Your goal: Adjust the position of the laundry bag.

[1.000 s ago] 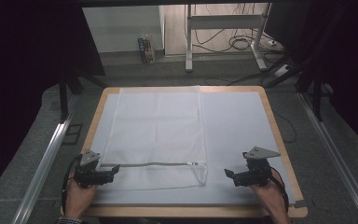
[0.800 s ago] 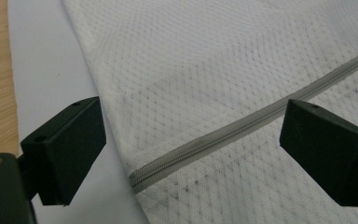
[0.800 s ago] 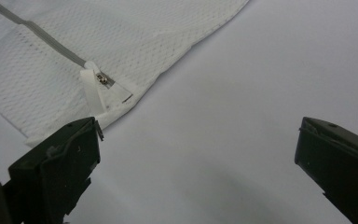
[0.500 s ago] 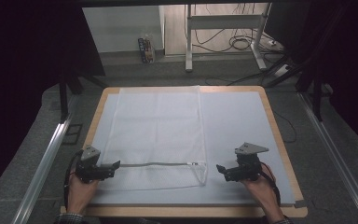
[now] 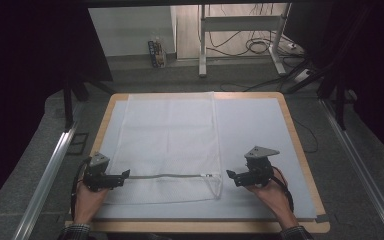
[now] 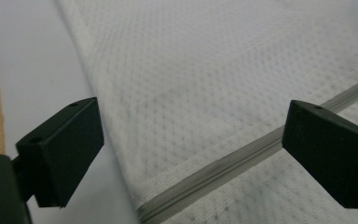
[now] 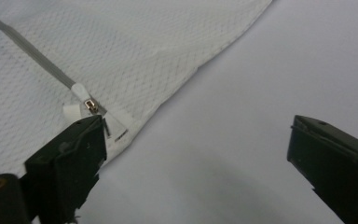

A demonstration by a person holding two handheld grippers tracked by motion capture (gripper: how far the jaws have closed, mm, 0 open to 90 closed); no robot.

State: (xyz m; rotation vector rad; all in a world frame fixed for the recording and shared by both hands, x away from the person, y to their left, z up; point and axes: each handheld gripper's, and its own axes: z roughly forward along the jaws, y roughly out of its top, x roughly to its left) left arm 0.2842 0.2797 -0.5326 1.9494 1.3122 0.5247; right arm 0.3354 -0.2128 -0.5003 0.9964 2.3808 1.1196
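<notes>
My left gripper (image 5: 125,174) has its 2 fingers (image 6: 60,149) spread wide and holding nothing, poised over the near left corner of the white mesh laundry bag (image 5: 172,145), where the grey zipper (image 6: 242,156) runs between them and away to my right. My right gripper (image 5: 230,174) is just as wide open and empty, its fingers (image 7: 70,158) hovering just beside the bag's near right corner, with the zipper pull (image 7: 86,100) right above my left finger and bare pale mat (image 7: 261,84) on the worktop (image 5: 300,150) between them.
</notes>
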